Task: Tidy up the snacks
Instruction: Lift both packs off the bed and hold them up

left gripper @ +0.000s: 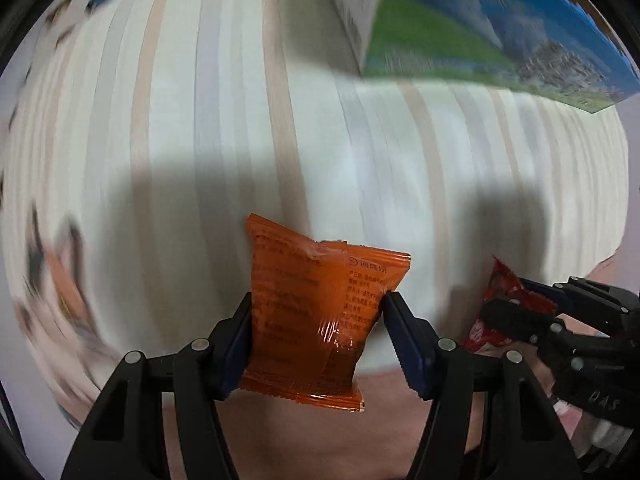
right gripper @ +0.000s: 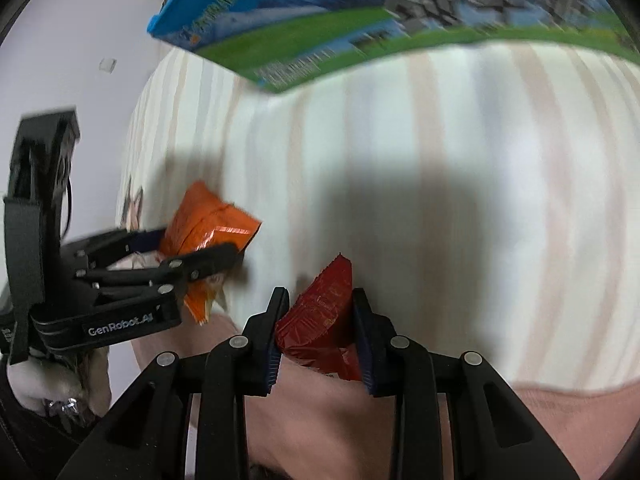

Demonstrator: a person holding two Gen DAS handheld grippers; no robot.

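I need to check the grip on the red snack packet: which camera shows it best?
The right wrist view. The red snack packet sits centred there, pinched between the right tool's fingers. The left wrist view shows only part of it at the right edge, partly hidden by that tool.

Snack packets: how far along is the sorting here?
Midway, by appearance. Nothing visibly placed yet. In hand: left hand-held gripper shut on the orange packet, right hand-held gripper shut on the red packet. Left: setting both down, perhaps by the blue-green box.
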